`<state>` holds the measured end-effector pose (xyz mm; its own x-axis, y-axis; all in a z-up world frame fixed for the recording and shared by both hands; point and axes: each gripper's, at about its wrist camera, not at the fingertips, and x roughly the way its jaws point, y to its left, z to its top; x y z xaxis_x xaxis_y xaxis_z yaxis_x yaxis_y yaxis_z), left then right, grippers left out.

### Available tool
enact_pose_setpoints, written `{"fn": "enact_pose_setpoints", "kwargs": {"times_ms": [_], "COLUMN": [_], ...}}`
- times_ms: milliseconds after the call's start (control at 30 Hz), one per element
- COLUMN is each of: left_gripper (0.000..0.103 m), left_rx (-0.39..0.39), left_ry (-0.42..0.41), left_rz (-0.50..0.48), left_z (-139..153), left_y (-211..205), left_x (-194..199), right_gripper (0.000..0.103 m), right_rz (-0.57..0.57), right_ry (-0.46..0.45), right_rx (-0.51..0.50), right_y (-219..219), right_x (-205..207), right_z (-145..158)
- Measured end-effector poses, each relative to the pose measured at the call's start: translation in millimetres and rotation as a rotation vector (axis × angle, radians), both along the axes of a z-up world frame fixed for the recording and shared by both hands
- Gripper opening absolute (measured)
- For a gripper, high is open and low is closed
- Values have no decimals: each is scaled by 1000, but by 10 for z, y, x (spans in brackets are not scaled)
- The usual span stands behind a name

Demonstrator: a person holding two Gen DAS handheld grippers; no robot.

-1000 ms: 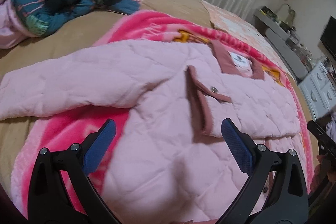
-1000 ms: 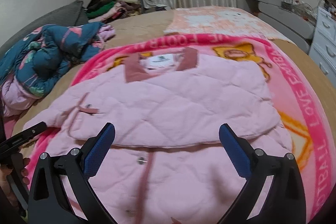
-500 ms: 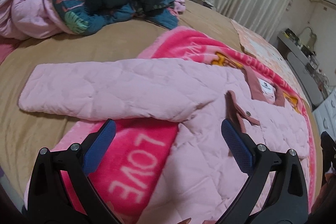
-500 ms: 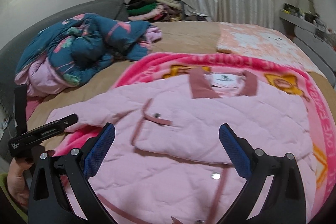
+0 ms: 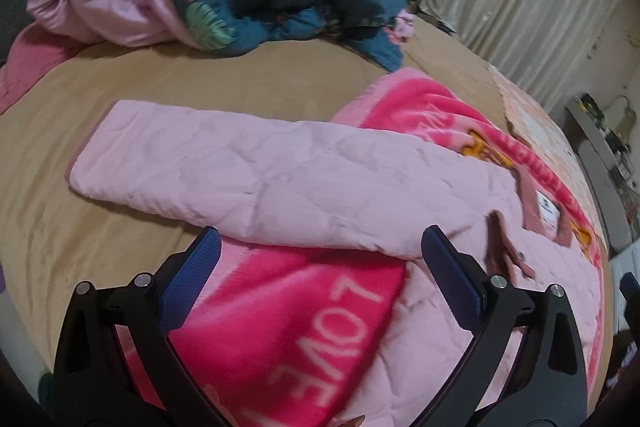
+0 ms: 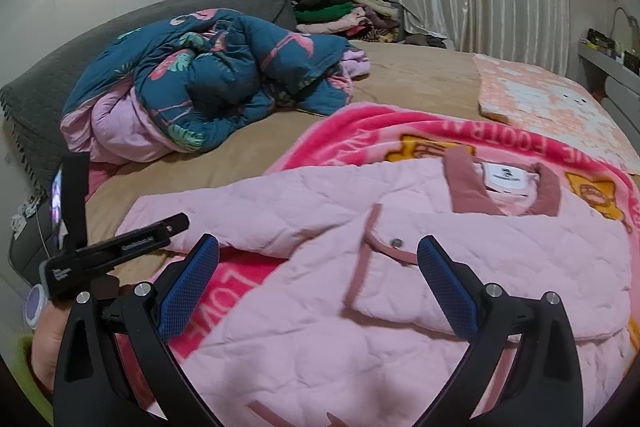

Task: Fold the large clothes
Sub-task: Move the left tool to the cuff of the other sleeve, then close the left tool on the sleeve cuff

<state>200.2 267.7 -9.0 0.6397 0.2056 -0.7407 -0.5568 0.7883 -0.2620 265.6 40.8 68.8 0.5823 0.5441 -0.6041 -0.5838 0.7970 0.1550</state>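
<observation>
A quilted pale-pink jacket (image 6: 460, 267) is spread on a bright pink fleece blanket (image 5: 280, 307), its sleeve (image 5: 240, 175) extended toward nine o'clock. Both the left gripper (image 5: 320, 279) and the right gripper (image 6: 318, 279) are held with jaws spread, nothing pinched.

Showing black moulded frames on both the left gripper (image 5: 318, 261) and right gripper (image 6: 318, 269), each carrying silver screws and two blue textured pads (image 6: 188, 287). Showing bare skin on the left hand (image 6: 44, 343), edged by a yellow-green sleeve (image 6: 18, 363).
</observation>
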Motion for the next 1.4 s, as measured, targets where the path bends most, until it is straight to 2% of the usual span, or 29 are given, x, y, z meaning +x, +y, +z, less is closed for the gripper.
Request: {"fn": "enact_pose_setpoints", "kwargs": {"times_ms": [133, 400, 567, 733, 933, 1033, 1267, 1300, 1333, 1367, 1400], "left_gripper": [94, 94, 94, 94, 94, 94, 93, 90, 75, 42, 31], "left_rx": [-31, -20, -86, -198, -313, -358, -355, -359, -361, -356, -348], "left_ry": [17, 46, 77, 100, 84, 42, -25, -44, -57, -63, -90], "left_rz": [42, 158, 235, 311, 393, 416, 457, 471, 485, 494, 494], "left_z": [-83, -171, -354, -625, -922, -1010, -998, -990, -984, -974, -939], "left_y": [130, 423, 680, 935, 1290, 1446, 1604, 1626, 1647, 1672, 1678], "left_x": [-26, -122, -160, -203, -240, -271, -256, -282, -307, -307, -331], "right_gripper": [99, 99, 99, 99, 99, 99, 99, 99, 99, 99, 99], "right_rz": [46, 113, 145, 163, 150, 108, 28, 22, 12, 5, -5], "right_ry": [-2, 15, 40, 73, 113, 138, 163, 165, 167, 168, 171], "right_rx": [-5, -17, -27, -28, -49, -54, -33, -27, -21, -18, -12], "right_y": [207, 621, 872, 984, 868, 708, 348, 302, 234, 190, 120], "right_x": [-3, 41, 104, 151, 190, 238, 243, 244, 237, 234, 230], "right_z": [-1, -89, -180, -303, -513, -623, -777, -783, -792, -795, -801]}}
